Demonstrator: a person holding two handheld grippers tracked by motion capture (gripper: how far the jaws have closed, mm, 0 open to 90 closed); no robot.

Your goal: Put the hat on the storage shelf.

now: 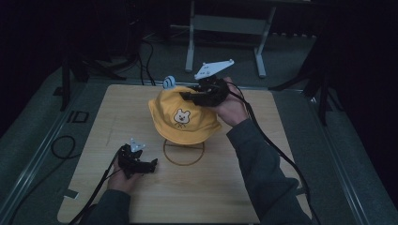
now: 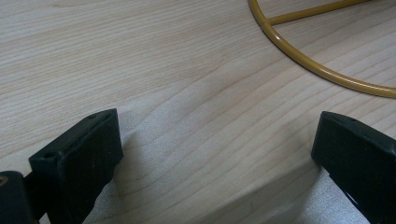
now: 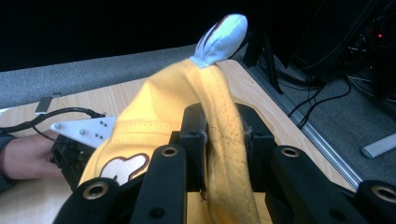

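A yellow hat point(image 1: 184, 117) with a small bear face on its front sits near the middle of the wooden bench point(image 1: 234, 197), lifted at its far side. The right gripper point(image 1: 199, 96) comes at it from about two o'clock, and in the right gripper view its jaws are pinching a fold of the yellow cloth point(image 3: 226, 140) between them. A pale blue ear point(image 3: 219, 42) stands up from the top of the hat, at about eleven o'clock on the hat in the high view.

Under the hat's near edge, at six o'clock, lies a thin gold wire ring point(image 1: 183, 154) flat on the bench. The left gripper point(image 1: 145, 165) rests low on the bench at about eight o'clock from the hat, well apart from it. Its jaws are spread wide with bare wood between them, the ring point(image 2: 322, 70) lying just beyond.
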